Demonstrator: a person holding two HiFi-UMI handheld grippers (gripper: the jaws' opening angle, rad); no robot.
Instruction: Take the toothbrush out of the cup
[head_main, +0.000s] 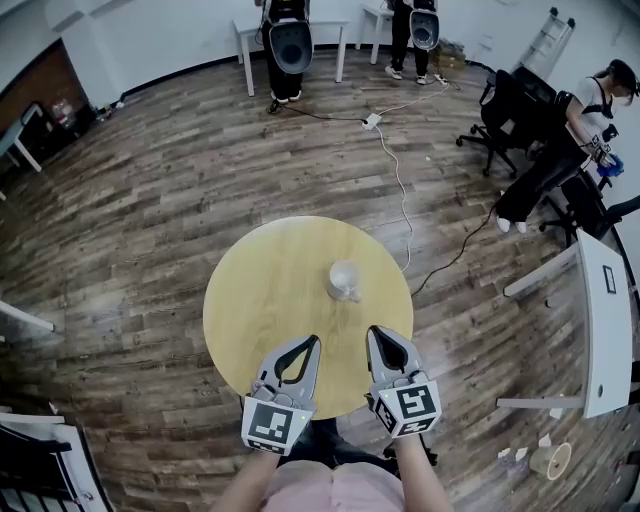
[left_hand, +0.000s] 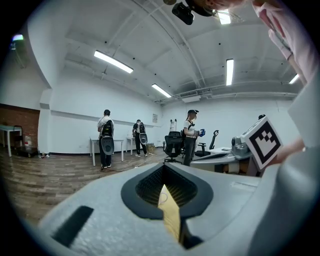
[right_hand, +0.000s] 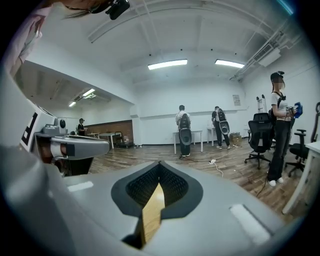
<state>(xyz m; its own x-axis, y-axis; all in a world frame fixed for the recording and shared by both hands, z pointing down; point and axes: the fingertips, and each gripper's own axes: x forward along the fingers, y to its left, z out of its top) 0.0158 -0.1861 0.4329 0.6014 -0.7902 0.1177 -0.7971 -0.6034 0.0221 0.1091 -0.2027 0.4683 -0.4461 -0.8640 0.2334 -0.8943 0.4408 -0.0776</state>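
Note:
A small pale translucent cup (head_main: 343, 281) stands right of the middle of the round yellow table (head_main: 250, 300). I cannot make out a toothbrush in it from the head view. My left gripper (head_main: 313, 341) is over the table's near edge, a little left of and nearer than the cup; its tips meet with nothing between them. Beside it, my right gripper (head_main: 372, 330) is shut too and empty, just nearer than the cup. In both gripper views the jaws meet at the tips, left (left_hand: 163, 166) and right (right_hand: 159, 163), with only a sliver of tabletop showing through.
Wood floor surrounds the table. A white cable (head_main: 398, 180) with a power strip runs across the floor behind it. A white desk (head_main: 606, 320) and office chairs (head_main: 505, 110) stand at the right, with a person beside them. Two people stand at white tables (head_main: 290, 40) far back.

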